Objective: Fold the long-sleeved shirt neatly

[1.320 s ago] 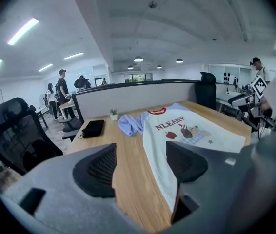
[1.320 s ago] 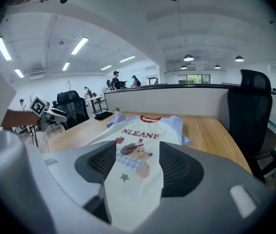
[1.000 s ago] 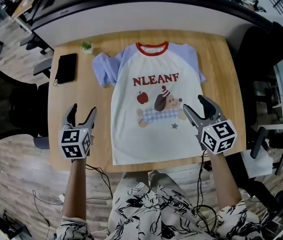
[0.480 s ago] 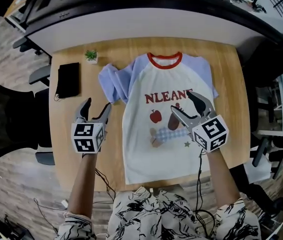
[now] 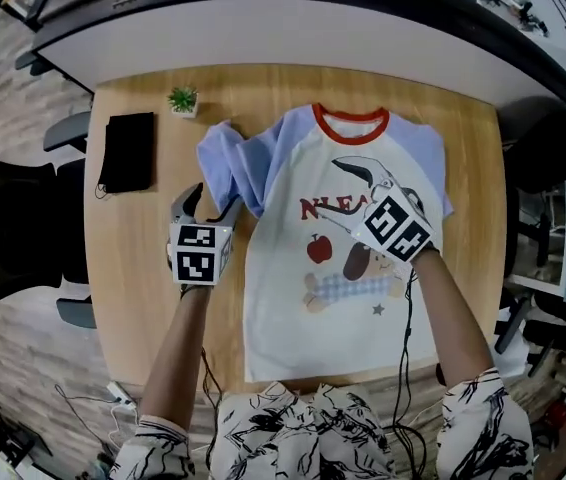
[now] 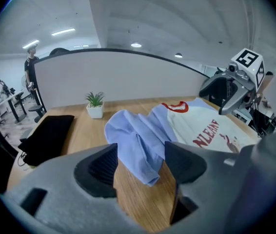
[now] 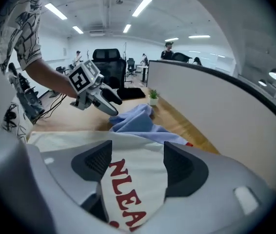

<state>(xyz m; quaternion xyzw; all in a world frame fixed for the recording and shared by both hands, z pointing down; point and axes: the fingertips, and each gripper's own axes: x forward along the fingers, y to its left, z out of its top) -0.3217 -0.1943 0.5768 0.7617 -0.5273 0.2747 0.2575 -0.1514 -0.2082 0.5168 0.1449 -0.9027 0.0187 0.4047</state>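
**A:** What's laid out, biggest first?

**B:** One light wooden table [image 5: 463, 108]. On it lies one cream-bodied long-sleeved shirt [image 5: 293, 308] with pale blue sleeves and a red collar. It is spread flat, print up, with the collar toward the far edge and the hem toward the person. Its long axis therefore runs straight away from them.

**A:** Which part does the coming move turn on?

**B:** I'd judge the bunched blue sleeve [image 5: 231, 163] on the shirt's left side. It lies crumpled just ahead of the left gripper [image 5: 211, 201], a little toward the shirt's body. Its end shows just beyond the jaws, and only bare wood is between them. That gripper is plainly the nearer of the two.

**A:** And the jaws?

**B:** The left jaws are apart and pinch nothing. The right gripper [image 5: 331, 188] hangs over the red lettering [image 5: 315, 208] on the chest. Its jaws have just been opening and stand apart. Cloth shows below between them, not nipped.

**A:** Anything else?

**B:** One flat black pouch [image 5: 128, 151] sits near the table's left edge. One small potted green plant [image 5: 182, 99] stands just beyond it. That makes two grippers and one of everything else.
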